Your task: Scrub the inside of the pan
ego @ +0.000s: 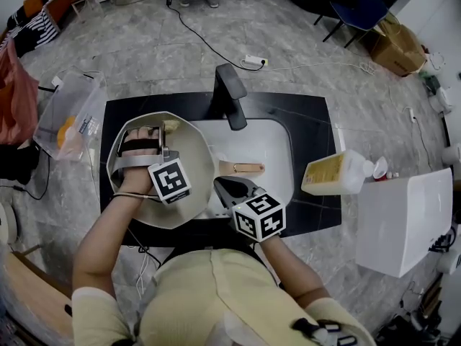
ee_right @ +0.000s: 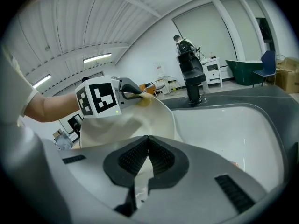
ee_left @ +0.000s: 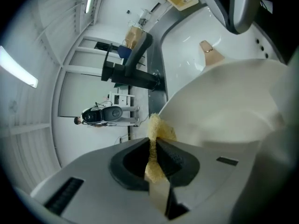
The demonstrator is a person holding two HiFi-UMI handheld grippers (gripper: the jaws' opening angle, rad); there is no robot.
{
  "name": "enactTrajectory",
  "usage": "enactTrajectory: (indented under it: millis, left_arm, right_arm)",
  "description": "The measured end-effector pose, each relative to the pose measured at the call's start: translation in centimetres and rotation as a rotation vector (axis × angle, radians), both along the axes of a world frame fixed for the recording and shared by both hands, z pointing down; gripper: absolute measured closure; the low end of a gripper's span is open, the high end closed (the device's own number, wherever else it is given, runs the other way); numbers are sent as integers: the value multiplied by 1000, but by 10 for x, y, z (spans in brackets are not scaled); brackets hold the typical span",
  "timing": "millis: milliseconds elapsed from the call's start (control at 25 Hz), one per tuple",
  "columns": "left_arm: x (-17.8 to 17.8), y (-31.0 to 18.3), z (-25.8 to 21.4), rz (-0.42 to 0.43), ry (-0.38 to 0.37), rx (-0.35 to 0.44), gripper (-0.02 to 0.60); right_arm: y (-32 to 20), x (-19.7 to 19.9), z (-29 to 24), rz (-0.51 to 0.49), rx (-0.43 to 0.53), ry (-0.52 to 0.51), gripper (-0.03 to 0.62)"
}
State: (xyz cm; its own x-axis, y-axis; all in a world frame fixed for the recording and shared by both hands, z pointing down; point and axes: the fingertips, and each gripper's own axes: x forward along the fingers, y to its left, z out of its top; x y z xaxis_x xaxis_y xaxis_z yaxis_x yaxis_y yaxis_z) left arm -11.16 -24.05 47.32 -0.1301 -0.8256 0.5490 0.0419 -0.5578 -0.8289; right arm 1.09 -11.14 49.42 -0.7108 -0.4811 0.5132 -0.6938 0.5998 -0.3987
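A cream pan (ego: pixel 194 146) is held tilted over the left side of the white sink (ego: pixel 277 143). Its wooden handle end (ego: pixel 245 168) points right across the basin. My left gripper (ego: pixel 167 132) is inside the pan, shut on a yellow sponge (ee_left: pixel 156 134) that presses against the pan's inner wall near the far rim. In the right gripper view the sponge (ee_right: pixel 142 98) sits at that rim. My right gripper (ego: pixel 218 186) is at the pan's near right edge. Its jaws are shut on the pan's rim (ee_right: pixel 140 171).
A black faucet (ego: pixel 229 96) stands behind the sink. A yellow bottle (ego: pixel 338 173) lies on the dark counter at right, beside a white box (ego: pixel 403 218). A clear plastic bin (ego: pixel 72 114) stands to the left of the counter. Cables run over the floor behind.
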Motion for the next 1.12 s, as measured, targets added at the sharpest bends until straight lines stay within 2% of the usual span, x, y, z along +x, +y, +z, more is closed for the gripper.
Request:
enactTrajectory:
  millis: [160,320,480,680,880,1120]
  left_arm:
    - [-16,11,22,-91,-38,-105,541]
    - [-30,15,35,-159,-78,-165,541]
    - [-40,18,51,-237,-85,-234,541]
    - [-51,12,62,-317,-98,-249,541]
    - [-56,6,72,-358,-86,-248,541]
    - [-48,6,83,-331,-115,-266,541]
  right_arm:
    - [3,-3,-1,-7,4,-3,579]
    - [5,-3,-1,-8,4,1,579]
    - [7,-2,0,-6,2,6,579]
    - [10,0,2,-3,-4,9,579]
    - [12,1,3,-1,-9,10,579]
    - [12,3,5,3,-12,11,579]
